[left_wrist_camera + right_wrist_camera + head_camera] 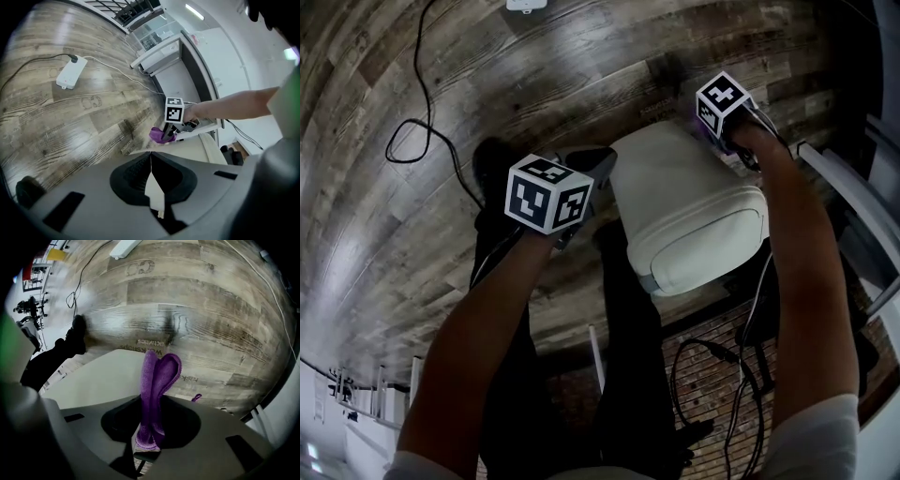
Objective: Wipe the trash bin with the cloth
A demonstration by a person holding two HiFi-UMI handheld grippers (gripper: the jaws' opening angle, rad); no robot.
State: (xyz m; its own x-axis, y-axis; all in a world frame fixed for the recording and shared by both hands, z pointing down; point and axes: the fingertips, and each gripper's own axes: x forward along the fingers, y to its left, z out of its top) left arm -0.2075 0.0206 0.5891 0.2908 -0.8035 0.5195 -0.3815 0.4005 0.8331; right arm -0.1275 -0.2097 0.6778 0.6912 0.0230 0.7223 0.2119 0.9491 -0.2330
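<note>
Head view: the left tongs point(586, 178) sat at nine o'clock of the trash bin point(684, 206). Left gripper view: they were closed, empty. Right gripper view: the right tongs point(151, 427) pinched the cloth point(158, 376) over the bin's one o'clock edge; wiping seemed barely started, most remaining.

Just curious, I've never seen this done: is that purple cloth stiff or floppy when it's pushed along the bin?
Probably floppy: the purple cloth folds over on itself beyond the right tool clamping it. It looks soft and light, so it would likely bend and drag on the trash bin rather than push stiffly.
</note>
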